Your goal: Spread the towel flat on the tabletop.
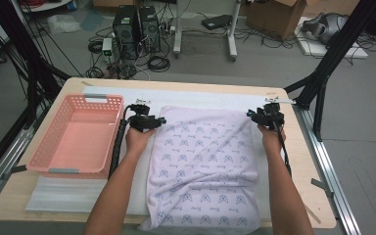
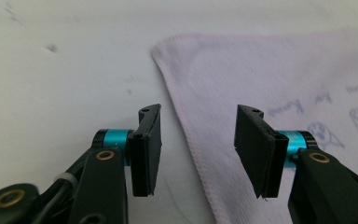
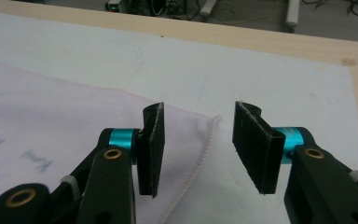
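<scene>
a light wooden table (image 1: pixel 293 161) fills the middle of the frame. a white sheet (image 1: pixel 210 98) covers most of its top. a pink basket (image 1: pixel 78 134) sits at centre left, a printed towel (image 1: pixel 205 161) at lower centre.

Grey floor (image 1: pixel 274 63) with tangled cables (image 1: pixel 156 62), computer towers (image 1: pixel 136 25), cardboard box (image 1: pixel 274 14).

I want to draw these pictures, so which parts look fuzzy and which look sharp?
In the high view the whole picture is a little soft, so the prints on the towel look smudgy. In the left gripper view the left gripper is sharp, while the towel's far prints blur. In the right gripper view the right gripper and towel hem are sharp, while the cables beyond the table are blurry.
</scene>
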